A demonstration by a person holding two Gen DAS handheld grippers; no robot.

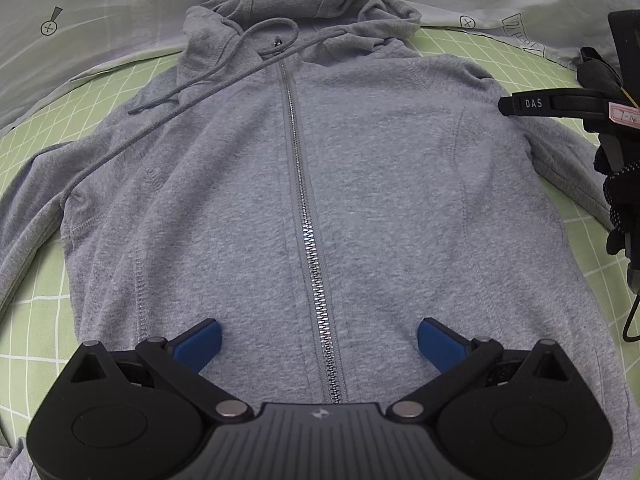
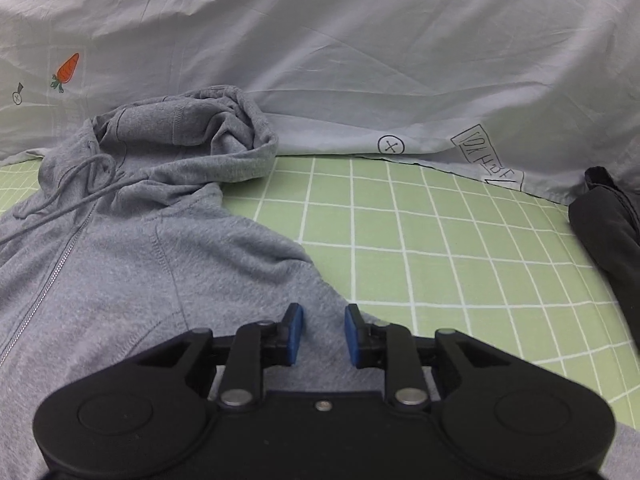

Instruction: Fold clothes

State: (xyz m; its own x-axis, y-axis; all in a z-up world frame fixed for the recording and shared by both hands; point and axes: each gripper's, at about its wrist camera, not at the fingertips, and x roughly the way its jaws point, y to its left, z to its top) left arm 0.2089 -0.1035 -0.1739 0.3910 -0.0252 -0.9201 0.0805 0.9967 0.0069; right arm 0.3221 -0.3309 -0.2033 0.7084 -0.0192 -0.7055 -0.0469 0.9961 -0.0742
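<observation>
Grey hoodie [image 1: 360,184] lies zip-lengthwise towards the bed's [image 2: 440,240] head; right gripper [image 2: 324,334], slightly parted and empty, hovers over its sleeve [image 2: 312,288]; left gripper [image 1: 320,340] gapes empty over the hem.

My left gripper [image 1: 319,346] is matte black plastic with blue pads [image 1: 200,342] on its fingers, round silver pivot pins and a ribbed grey centre plate bearing a small white emblem. My right gripper [image 2: 324,336] matches (its plate has one small screw instead), with white "DAS" lettering along one side, a pink-edged label and a thin black cable. I wear a black glove [image 1: 622,200] speckled with pale dots.
</observation>
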